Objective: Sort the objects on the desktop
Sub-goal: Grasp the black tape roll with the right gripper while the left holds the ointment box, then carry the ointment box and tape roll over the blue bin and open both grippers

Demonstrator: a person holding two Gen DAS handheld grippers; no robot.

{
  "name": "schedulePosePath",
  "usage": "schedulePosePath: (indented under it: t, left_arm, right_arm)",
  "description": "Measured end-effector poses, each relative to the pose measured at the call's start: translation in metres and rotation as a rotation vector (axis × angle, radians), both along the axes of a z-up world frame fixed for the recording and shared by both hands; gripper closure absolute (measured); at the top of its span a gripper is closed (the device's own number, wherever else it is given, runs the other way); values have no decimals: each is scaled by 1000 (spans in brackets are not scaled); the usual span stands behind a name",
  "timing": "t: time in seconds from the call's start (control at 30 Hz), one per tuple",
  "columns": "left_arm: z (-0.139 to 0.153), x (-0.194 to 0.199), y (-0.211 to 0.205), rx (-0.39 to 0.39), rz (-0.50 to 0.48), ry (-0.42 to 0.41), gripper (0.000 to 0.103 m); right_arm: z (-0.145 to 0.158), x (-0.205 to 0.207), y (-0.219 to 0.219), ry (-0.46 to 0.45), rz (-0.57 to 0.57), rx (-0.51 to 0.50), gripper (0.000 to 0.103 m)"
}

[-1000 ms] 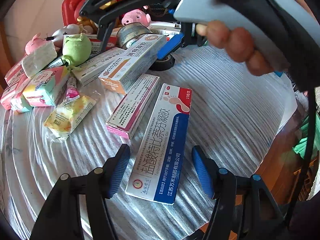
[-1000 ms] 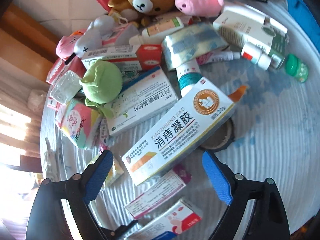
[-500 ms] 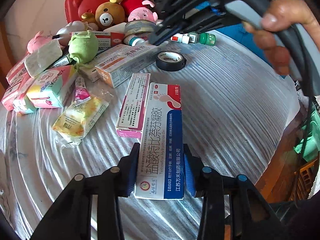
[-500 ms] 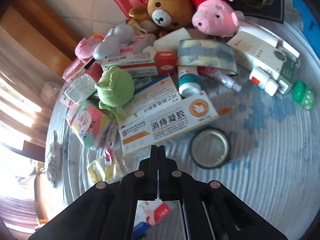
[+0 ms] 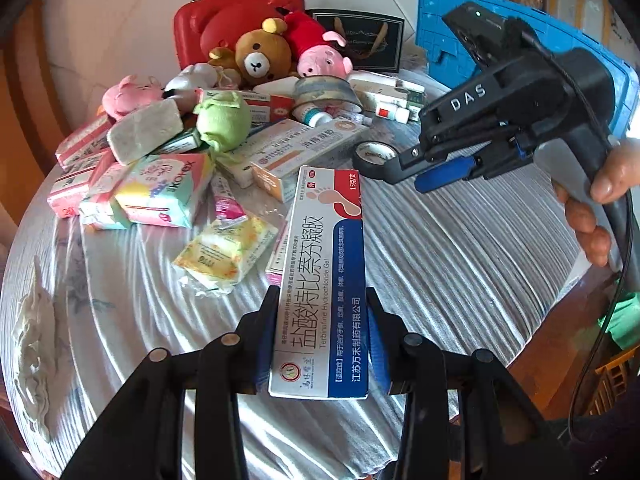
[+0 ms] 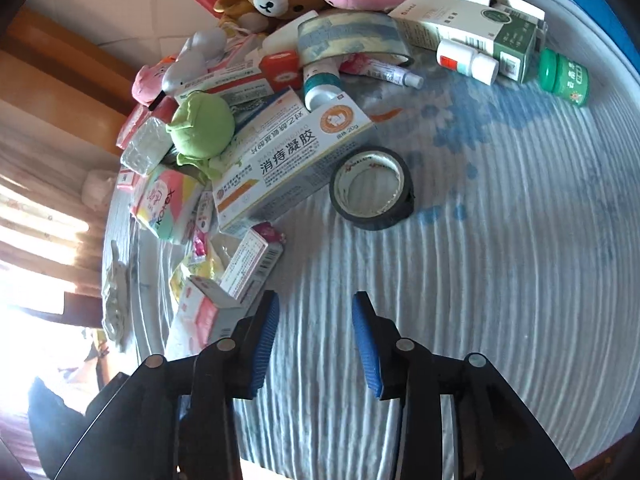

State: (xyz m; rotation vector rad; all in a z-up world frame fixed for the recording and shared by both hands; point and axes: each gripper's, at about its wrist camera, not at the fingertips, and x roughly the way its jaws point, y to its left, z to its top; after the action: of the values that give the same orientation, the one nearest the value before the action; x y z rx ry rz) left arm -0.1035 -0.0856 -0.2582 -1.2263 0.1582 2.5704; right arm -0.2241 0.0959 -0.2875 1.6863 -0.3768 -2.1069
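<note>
Light: bright daylight | glare: blown-out window, right-wrist left edge | edges: fisheye-bent, dark corners

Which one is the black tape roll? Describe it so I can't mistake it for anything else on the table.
Start at the pile of boxes and plush toys at the table's far side. At its near edge lies a long white gel box with an orange round logo; the black tape roll lies flat against its right end. Unlike the larger pale tape roll behind, it is black.

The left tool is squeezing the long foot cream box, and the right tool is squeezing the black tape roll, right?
Not quite. The right tool holds nothing: in the right wrist view its jaws are opening over bare cloth, and the black tape roll lies apart, farther up the table. The left tool does squeeze the long foot cream box, as the left wrist view shows.
</note>
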Motion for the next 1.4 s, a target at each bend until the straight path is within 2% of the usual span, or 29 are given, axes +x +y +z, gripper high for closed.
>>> schedulePosePath:
  t: [0.07, 0.17, 0.23, 0.27, 0.33, 0.4, 0.43, 0.47, 0.6, 0.63, 0.67, 0.73, 0.77, 0.8, 1.0, 1.2, 1.4]
  left_arm:
    - [3, -2, -12, -2, 47, -1, 64]
    - [5, -2, -25, -7, 89, -2, 64]
    - [7, -1, -28, -6, 95, 2, 64]
    - [7, 0, -28, -7, 94, 6, 64]
    - [8, 1, -24, -4, 87, 10, 64]
    - [8, 3, -22, 4, 83, 11, 64]
    - [8, 2, -21, 14, 84, 11, 64]
    - [8, 2, -20, 19, 83, 9, 64]
    - [6, -2, -15, 12, 66, 3, 64]
    - [7, -3, -13, 11, 64, 5, 64]
    - [8, -4, -13, 13, 64, 7, 64]
    - [11, -7, -13, 19, 68, 9, 64]
    - [12, -8, -13, 17, 70, 11, 64]
    - [14, -10, -12, 14, 71, 15, 64]
    - [31, -22, -3, 12, 63, 57, 64]
    - [53, -38, 19, 24, 19, 102, 64]
    - [85, -56, 57, 28, -66, 172, 64]
  right_arm:
    - [-1, 1, -18, 18, 35, 22, 48]
    - [8, 2, -35, 127, 62, 64, 49]
    - [15, -2, -38, 259, 83, 198, 49]
    - [13, -6, -38, 293, 114, 259, 48]
    - [4, -20, -31, 275, 145, 303, 44]
    - [0, -29, -18, 287, 133, 323, 28]
    - [-2, -33, -14, 299, 136, 334, 10]
    - [-5, -37, -13, 304, 148, 334, 5]
    - [-18, -48, -21, 314, 210, 363, 6]
    - [-21, -51, -22, 310, 212, 381, 11]
    - [-24, -54, -22, 301, 206, 378, 25]
    - [-26, -60, -21, 287, 185, 366, 33]
    - [-25, -61, -21, 279, 184, 366, 42]
    - [-22, -61, -21, 273, 188, 360, 47]
    - [13, -44, -3, 326, 139, 318, 48]
    - [68, -13, 18, 431, 85, 278, 48]
    - [131, 9, 55, 545, -26, 250, 48]
